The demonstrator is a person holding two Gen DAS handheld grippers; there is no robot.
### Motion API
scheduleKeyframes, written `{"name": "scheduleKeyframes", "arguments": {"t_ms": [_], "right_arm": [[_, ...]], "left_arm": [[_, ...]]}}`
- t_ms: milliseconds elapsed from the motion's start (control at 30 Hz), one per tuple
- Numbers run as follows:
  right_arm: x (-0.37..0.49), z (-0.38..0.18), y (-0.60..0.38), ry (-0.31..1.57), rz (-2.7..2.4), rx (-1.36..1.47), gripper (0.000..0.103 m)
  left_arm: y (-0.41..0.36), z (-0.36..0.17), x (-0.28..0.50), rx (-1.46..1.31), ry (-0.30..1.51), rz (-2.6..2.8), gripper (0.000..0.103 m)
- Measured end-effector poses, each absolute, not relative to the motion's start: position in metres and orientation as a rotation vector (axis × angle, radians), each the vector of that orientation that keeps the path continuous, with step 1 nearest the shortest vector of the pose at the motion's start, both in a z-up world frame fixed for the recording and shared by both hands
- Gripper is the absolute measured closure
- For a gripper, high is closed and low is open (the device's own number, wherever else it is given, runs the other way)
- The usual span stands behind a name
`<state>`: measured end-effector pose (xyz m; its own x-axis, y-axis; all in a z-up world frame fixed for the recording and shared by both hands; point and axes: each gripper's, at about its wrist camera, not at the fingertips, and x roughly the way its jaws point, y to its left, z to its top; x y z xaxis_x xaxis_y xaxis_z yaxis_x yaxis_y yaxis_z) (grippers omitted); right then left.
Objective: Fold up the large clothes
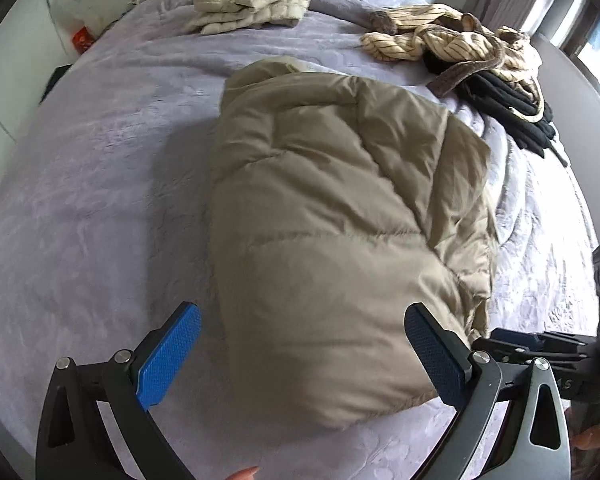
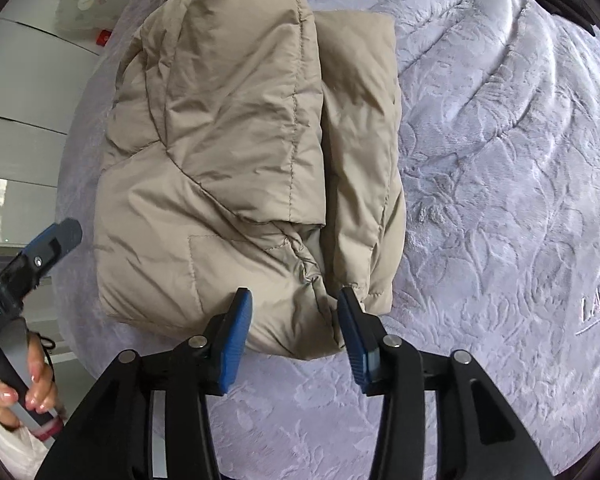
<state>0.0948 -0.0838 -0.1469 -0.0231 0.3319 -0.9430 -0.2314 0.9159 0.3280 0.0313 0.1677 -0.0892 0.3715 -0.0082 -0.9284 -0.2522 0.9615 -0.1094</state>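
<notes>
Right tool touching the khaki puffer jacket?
Cannot tell. In the right wrist view the open right tool straddles the khaki puffer jacket hem; no plain contact or gap.

Folded beige puffer jacket (image 1: 340, 220) on bed

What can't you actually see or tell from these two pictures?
- Underside of the tan puffer jacket: hidden by its own folds, both views.
- Black clothes, left view: partly covered by the striped garment.
- Embossed lettering, right view: cut off by the edge.
</notes>
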Motion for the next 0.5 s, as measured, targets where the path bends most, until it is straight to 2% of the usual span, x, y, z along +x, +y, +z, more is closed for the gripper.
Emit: {"name": "scheduleKeyframes", "arguments": {"t_ms": [133, 267, 300, 467, 500], "right_arm": [[0.089, -0.136, -0.081, 1.523, 0.471, 0.084, 0.03], [0.084, -0.131, -0.077, 1.523, 0.47, 0.066, 0.026], [0.083, -0.129, -0.076, 1.521, 0.473, 0.065, 0.022], [0.073, -0.117, -0.067, 1.5, 0.47, 0.044, 0.021], [0.071, -0.116, -0.065, 1.493, 0.467, 0.046, 0.016]], "left_arm": [[0.173, -0.086, 0.019, -0.242, 1.165, 0.228, 0.001], [0.179, -0.09, 0.012, -0.259, 1.186, 0.236, 0.001], [0.18, -0.09, 0.011, -0.257, 1.192, 0.236, 0.001], [0.182, -0.093, 0.005, -0.243, 1.226, 0.264, 0.001], [0.184, -0.093, 0.002, -0.253, 1.229, 0.264, 0.001]]}}
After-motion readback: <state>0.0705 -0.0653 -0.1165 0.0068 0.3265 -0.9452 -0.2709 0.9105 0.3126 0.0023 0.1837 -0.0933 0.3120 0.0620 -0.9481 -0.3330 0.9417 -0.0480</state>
